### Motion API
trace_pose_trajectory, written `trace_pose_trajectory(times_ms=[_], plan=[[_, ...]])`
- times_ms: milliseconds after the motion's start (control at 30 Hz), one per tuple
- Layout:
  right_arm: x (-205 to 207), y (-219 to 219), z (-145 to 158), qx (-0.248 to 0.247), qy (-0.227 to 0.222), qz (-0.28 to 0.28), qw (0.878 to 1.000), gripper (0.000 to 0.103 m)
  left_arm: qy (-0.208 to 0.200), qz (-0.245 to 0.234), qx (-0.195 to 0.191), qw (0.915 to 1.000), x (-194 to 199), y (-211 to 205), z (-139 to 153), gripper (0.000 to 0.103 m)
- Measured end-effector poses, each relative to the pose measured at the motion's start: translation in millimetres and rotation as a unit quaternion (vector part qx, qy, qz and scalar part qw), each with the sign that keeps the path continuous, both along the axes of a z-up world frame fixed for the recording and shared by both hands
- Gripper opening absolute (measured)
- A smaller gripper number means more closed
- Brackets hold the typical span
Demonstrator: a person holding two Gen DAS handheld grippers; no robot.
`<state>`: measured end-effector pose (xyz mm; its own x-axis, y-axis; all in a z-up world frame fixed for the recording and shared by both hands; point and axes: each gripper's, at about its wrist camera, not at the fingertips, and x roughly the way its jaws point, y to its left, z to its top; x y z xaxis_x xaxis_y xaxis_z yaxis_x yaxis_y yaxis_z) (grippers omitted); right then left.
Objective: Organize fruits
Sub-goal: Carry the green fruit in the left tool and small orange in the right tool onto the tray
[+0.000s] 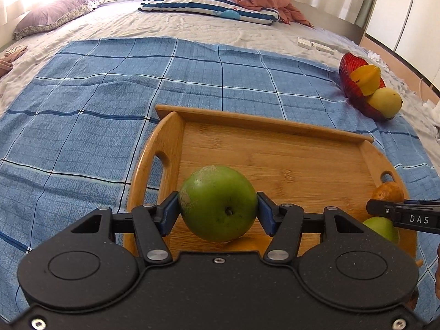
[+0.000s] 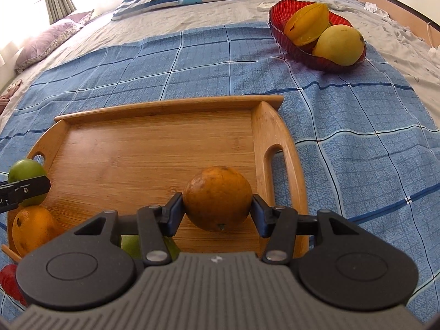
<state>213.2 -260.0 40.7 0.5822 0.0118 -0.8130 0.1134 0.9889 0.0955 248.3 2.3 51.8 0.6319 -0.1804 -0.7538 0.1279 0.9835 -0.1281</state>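
My left gripper [image 1: 218,210] clamps the round green apple [image 1: 218,203] mid-frame; my right gripper [image 2: 217,210] squeezes the firm, waxy orange fruit [image 2: 217,198] at its widest girth, likely slippery.

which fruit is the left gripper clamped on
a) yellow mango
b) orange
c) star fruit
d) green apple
d: in the left wrist view the left gripper has its blue pads pressed on both sides of the green apple over the wooden tray; the right gripper holds the orange.
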Motion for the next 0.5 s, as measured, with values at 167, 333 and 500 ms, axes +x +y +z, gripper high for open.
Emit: trace_pose_trajectory(times_ms=[167,333,500], plan=[[4.3,-1.0,-1.3,0.000,0.007,-0.003,1.000,0.056,0.006,0.001,0.002,1.0000,4.7,-2.0,-3.8,0.056],[7.6,-0.5,-0.7,0.001,0.016,-0.007,1.000,0.056,0.018,0.001,0.005,0.9998,8.7,-3.0,-8.6,0.056],[12.0,1.0,0.0,-0.004,0.024,-0.008,1.000,0.056,0.022,0.004,0.011,0.9997,10.5,-4.5,-11.6,0.056]])
